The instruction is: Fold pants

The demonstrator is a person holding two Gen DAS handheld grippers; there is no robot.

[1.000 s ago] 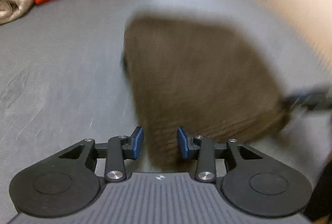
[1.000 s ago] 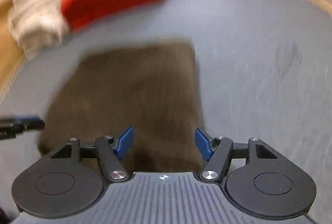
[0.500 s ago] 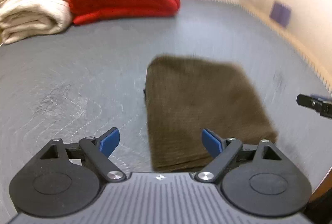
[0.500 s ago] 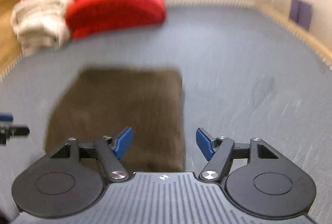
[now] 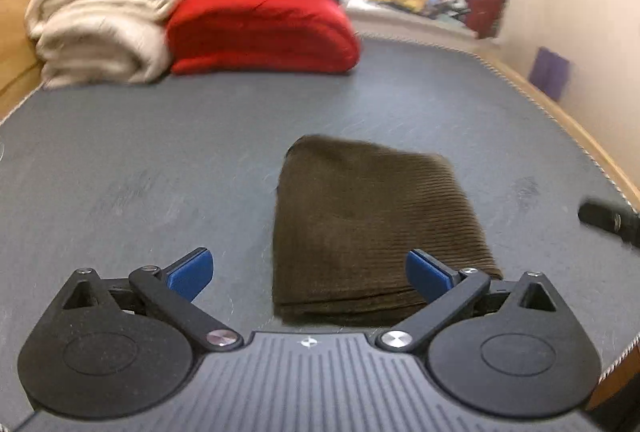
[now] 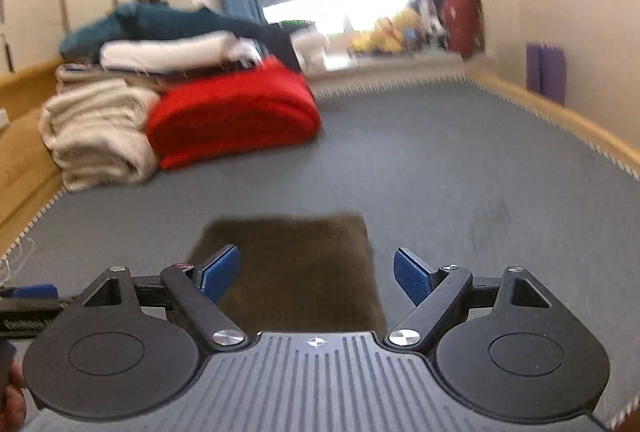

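Observation:
The brown corduroy pants (image 5: 372, 224) lie folded into a flat rectangle on the grey mat (image 5: 160, 159). My left gripper (image 5: 308, 270) is open and empty, raised above the near edge of the pants. The pants also show in the right wrist view (image 6: 296, 268). My right gripper (image 6: 316, 274) is open and empty, raised above the pants' near right part. The right gripper's tip shows at the right edge of the left wrist view (image 5: 608, 218), and the left gripper's tip shows at the left edge of the right wrist view (image 6: 28, 298).
A red folded blanket (image 5: 260, 27) and cream folded blankets (image 5: 96, 27) are stacked at the far left of the mat, with white and teal cloth on top (image 6: 172, 31). A wooden rim (image 5: 568, 127) runs along the mat's right side. A wall stands to the right.
Both grippers have lifted and drawn back from the pants and opened wider. The pants lie still, folded. The views have tilted up toward the room.

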